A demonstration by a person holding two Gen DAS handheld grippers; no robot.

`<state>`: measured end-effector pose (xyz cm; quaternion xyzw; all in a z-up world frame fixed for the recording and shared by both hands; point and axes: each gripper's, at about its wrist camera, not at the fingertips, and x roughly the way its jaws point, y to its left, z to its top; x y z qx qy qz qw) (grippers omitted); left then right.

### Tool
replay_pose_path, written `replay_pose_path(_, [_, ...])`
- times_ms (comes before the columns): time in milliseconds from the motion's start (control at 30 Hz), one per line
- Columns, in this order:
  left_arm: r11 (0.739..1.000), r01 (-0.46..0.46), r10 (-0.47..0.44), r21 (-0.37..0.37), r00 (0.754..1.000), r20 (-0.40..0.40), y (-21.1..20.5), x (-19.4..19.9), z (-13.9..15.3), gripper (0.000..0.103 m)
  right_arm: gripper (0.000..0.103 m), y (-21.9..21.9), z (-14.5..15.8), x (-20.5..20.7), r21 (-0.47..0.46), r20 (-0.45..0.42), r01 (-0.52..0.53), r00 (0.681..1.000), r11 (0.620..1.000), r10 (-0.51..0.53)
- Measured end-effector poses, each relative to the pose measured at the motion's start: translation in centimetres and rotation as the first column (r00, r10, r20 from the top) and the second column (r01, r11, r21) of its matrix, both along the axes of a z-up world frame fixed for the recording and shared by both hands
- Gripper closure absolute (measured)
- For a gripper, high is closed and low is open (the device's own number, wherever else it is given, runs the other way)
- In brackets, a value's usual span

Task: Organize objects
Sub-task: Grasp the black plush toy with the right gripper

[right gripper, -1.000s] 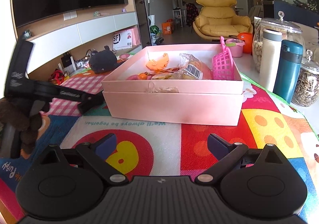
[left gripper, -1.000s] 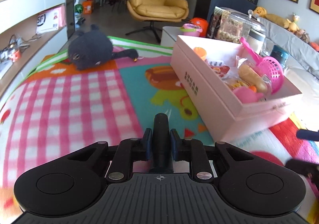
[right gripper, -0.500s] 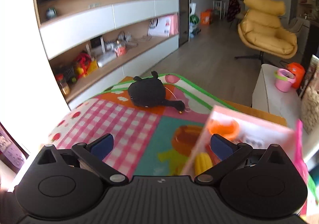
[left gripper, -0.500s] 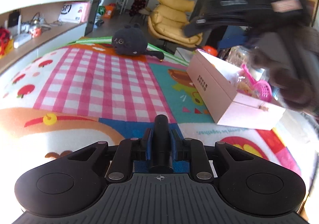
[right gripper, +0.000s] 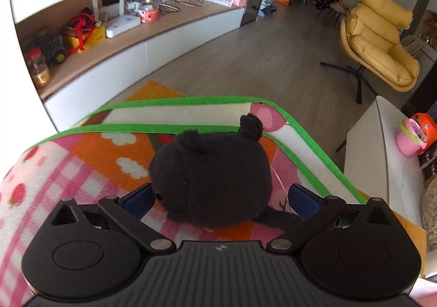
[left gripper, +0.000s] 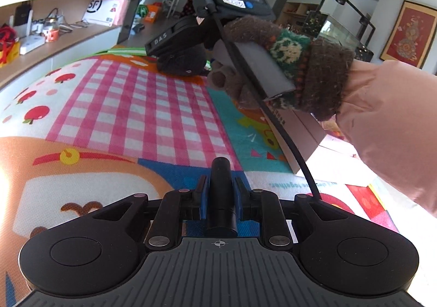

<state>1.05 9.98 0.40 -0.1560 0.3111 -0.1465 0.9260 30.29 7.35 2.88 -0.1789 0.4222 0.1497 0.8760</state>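
your colourful play mat (left gripper: pixel 131 105) fills the table, green-edged at its far end. the pink box (left gripper: pixel 303 137) sits on its right side, mostly hidden behind your gloved right hand (left gripper: pixel 273 66). the black plush toy (right gripper: pixel 213 178) lies at the mat's far end, near the green border. your right gripper (right gripper: pixel 220 199) hangs right over it, jaws spread wide with the plush between the blue pads, and neither pad clearly pressing. your left gripper (left gripper: pixel 220 196) hovers above the near part of the mat, clamped on a black cylinder (left gripper: pixel 221 192).
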Motion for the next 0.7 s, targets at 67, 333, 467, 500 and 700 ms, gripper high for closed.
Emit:
replay_pose_path(67, [1.000, 0.000, 0.000, -0.002, 1.000, 0.000, 0.1, -0.1, 0.0, 0.081, 0.023, -0.2, 0.2, -0.7, 0.026, -0.012, 0.002, 1.000, 1.000, -0.002])
replay_pose_path(333, [1.000, -0.010, 0.010, -0.011, 1.000, -0.001, 0.1, -0.2, 0.0, 0.081, 0.061, -4.4, 7.1, -11.2, 0.136, 0.102, -0.109, 0.990, 0.985, 0.096])
replay_pose_path(467, [1.000, -0.022, 0.022, -0.016, 1.000, -0.002, 0.2, -0.4, -0.1, 0.081, 0.061, -8.8, 10.5, -18.5, 0.144, 0.151, -0.172, 0.977, 0.974, 0.150])
replay_pose_path(500, [1.000, -0.023, 0.023, -0.017, 1.000, -0.005, 0.3, -0.3, -0.1, 0.081, 0.061, -9.5, 10.7, -19.8, 0.125, 0.154, -0.181, 0.975, 0.975, 0.161])
replay_pose_path(700, [1.000, -0.025, 0.025, -0.005, 1.000, -0.005, 0.1, -0.2, -0.1, 0.081, 0.024, -11.1, 10.4, -21.0, 0.109, 0.130, -0.172, 0.979, 0.979, 0.158])
